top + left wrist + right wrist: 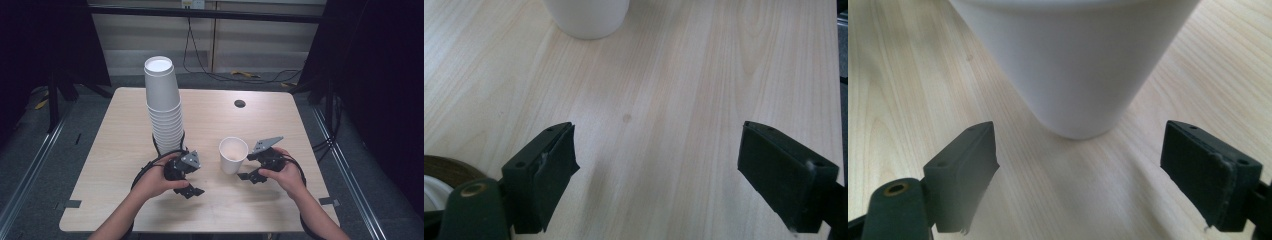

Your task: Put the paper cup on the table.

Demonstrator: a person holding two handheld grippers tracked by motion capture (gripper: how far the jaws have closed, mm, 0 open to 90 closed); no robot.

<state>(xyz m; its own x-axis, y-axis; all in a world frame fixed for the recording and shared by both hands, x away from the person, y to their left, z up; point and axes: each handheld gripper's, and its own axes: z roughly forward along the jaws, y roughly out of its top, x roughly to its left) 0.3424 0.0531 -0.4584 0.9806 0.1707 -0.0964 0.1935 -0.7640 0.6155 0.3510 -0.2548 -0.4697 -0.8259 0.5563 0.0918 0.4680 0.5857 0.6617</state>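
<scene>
Lining up right gripper (1080, 165) on single cup (233, 154) standing upright mid-table: jaws wide, nothing held, cup ahead, not between pads. Slide in level, pinch gently, thin wall crushes easy. Left gripper (659, 170) gaping too, empty, beside cup stack (163, 105).

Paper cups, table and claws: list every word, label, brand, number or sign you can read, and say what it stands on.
None can be read.
The single cup and the stack of cups are plain white.
The table and both claws bear no print.
A small yellow tag on the back wall is too blurred to read.
</scene>
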